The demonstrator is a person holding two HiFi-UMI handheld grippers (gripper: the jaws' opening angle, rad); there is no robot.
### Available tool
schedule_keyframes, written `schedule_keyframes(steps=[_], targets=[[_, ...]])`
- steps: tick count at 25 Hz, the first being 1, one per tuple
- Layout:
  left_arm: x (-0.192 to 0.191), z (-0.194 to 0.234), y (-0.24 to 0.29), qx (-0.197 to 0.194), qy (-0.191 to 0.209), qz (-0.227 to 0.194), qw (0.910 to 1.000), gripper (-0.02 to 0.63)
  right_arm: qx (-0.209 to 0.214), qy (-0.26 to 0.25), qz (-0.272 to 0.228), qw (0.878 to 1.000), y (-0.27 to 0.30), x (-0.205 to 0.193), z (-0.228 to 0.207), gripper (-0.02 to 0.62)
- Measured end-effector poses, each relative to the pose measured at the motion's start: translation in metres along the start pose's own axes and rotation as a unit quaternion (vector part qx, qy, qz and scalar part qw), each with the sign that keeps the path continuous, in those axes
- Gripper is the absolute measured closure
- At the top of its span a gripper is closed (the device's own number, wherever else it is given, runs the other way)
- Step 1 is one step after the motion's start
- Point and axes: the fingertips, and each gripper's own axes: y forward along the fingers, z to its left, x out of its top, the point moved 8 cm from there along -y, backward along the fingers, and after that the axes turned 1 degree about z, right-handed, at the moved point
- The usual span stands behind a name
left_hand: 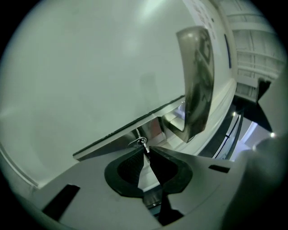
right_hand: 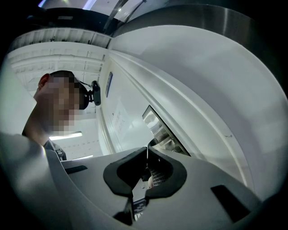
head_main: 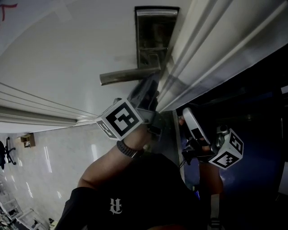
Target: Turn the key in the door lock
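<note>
Key (left_hand: 144, 143), small and silvery with a thin wire ring, sits at centre of the left gripper view, against shiny metal just under the lever handle (left_hand: 130, 128). My left gripper (left_hand: 147, 149) is clamped on it, black ribbed pads (left_hand: 130, 168) pinched at the tips. My right gripper (right_hand: 146, 152), low right in the head view, has its jaws together with nothing between them. The handle is brushed metal on a long rectangular plate (head_main: 155, 36); the door (head_main: 67, 54) is smooth and white. Marker cubes (head_main: 120, 119) carry black-and-white squares. The red scrawl (head_main: 9, 9) at upper left is unreadable. A white emblem (head_main: 116, 206) shows on the dark shirt.
</note>
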Motion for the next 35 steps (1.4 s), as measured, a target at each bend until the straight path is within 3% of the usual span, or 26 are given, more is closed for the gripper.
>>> schedule_keyframes(steps=[4,8,12,17,25,31,35], targets=[[0.0,-0.007,-0.001,0.033,0.11,0.013,0.9933,0.571,0.002,0.001,0.004,1.0,0.001,-0.002,-0.001,0.578],[-0.002,-0.014,-0.001,0.061,0.205,0.012,0.9769,0.568,0.005,0.005,0.001,1.0,0.0,-0.002,-0.001,0.578],[-0.004,-0.016,0.001,0.086,0.286,0.007,0.9544,0.565,0.007,0.008,0.0,1.0,-0.002,-0.002,-0.003,0.578],[-0.009,-0.021,0.002,0.112,0.381,-0.002,0.9178,0.563,0.013,0.008,-0.002,1.0,-0.003,-0.002,-0.002,0.578],[-0.016,-0.025,0.004,0.149,0.512,-0.016,0.846,0.565,0.017,0.01,-0.006,1.0,-0.005,-0.003,-0.002,0.578],[-0.022,-0.026,0.005,0.171,0.599,-0.028,0.7819,0.565,0.02,0.011,-0.01,1.0,-0.006,-0.002,-0.002,0.578],[-0.027,-0.027,0.007,0.183,0.656,-0.032,0.7314,0.567,0.021,0.012,-0.013,1.0,-0.008,-0.002,-0.002,0.578]])
